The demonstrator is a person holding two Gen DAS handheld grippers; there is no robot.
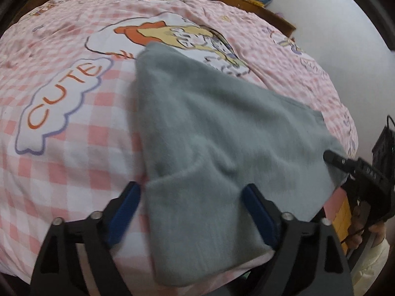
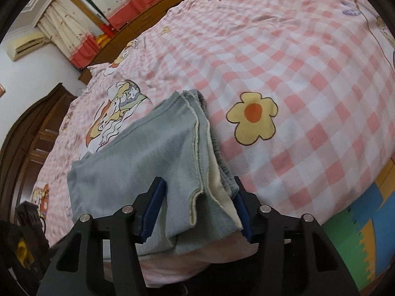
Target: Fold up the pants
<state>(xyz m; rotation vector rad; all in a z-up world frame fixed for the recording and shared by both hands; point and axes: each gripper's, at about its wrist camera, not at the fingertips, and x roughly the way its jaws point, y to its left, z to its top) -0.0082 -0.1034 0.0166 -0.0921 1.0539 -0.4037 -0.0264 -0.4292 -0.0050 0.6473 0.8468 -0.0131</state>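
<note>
Grey-green pants (image 1: pixel 222 133) lie folded on the pink checked duvet (image 1: pixel 74 148), near the bed's front edge. My left gripper (image 1: pixel 191 194) is open, its blue pads (image 1: pixel 130 197) straddling the pants' near fold, fabric lying loose between them. In the right wrist view the pants (image 2: pixel 138 162) show stacked layered edges with a cream lining (image 2: pixel 217 185). My right gripper (image 2: pixel 198 194) is open too, one finger on each side of that layered end. The right gripper's black body (image 1: pixel 358 170) shows at the pants' right edge in the left wrist view, held by a hand (image 1: pixel 370 229).
The duvet carries cartoon prints, a "CUTE" cloud (image 1: pixel 59 106) and a yellow flower (image 2: pixel 254 118). A wooden ledge (image 1: pixel 261 7) and curtains (image 2: pixel 81 17) lie beyond the bed. Coloured foam mats (image 2: pixel 358 234) cover the floor at the right. A dark wooden door (image 2: pixel 29 135) stands to the left.
</note>
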